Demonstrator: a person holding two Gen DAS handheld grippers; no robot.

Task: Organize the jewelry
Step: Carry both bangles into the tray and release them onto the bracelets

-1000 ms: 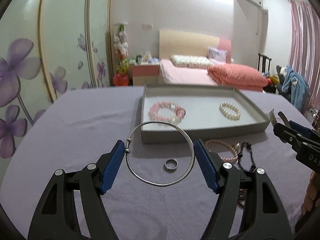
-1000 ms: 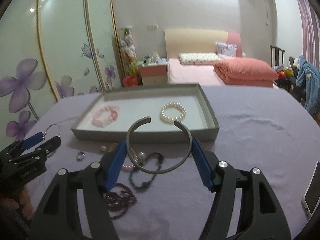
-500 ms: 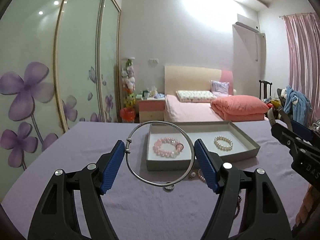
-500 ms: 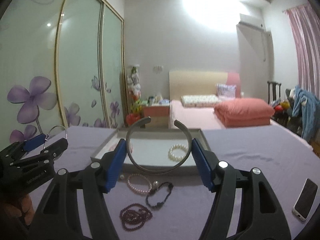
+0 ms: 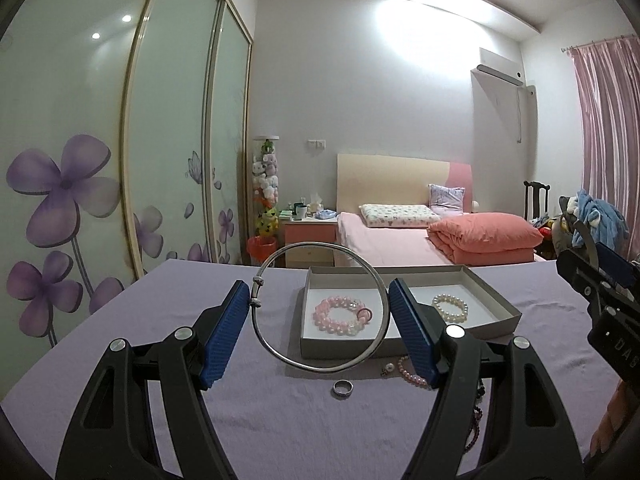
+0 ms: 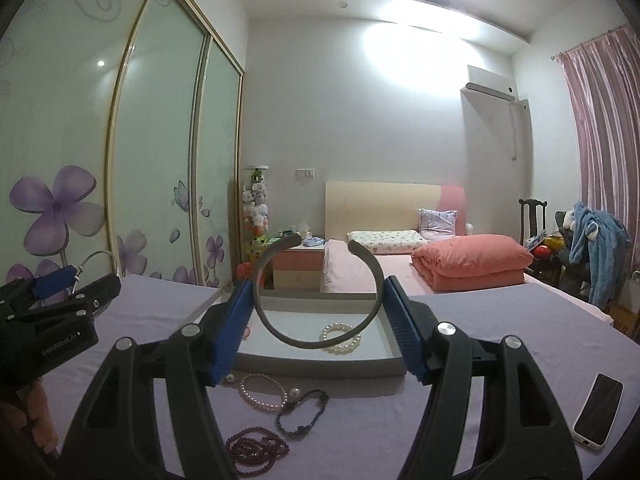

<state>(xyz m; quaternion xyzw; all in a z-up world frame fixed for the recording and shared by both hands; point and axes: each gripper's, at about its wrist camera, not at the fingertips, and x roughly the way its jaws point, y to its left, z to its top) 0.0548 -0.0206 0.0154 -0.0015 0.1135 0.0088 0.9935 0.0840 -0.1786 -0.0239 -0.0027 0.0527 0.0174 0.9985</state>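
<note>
Above the purple tablecloth, the left gripper clamps a thin silver bangle across its width, while the right gripper pinches a dark open cuff likewise, both held aloft short of the grey tray. Both hoops appear light, rigid and smooth, hence prone to slipping or pivoting; opposite side arcs offer the surest hold.
</note>
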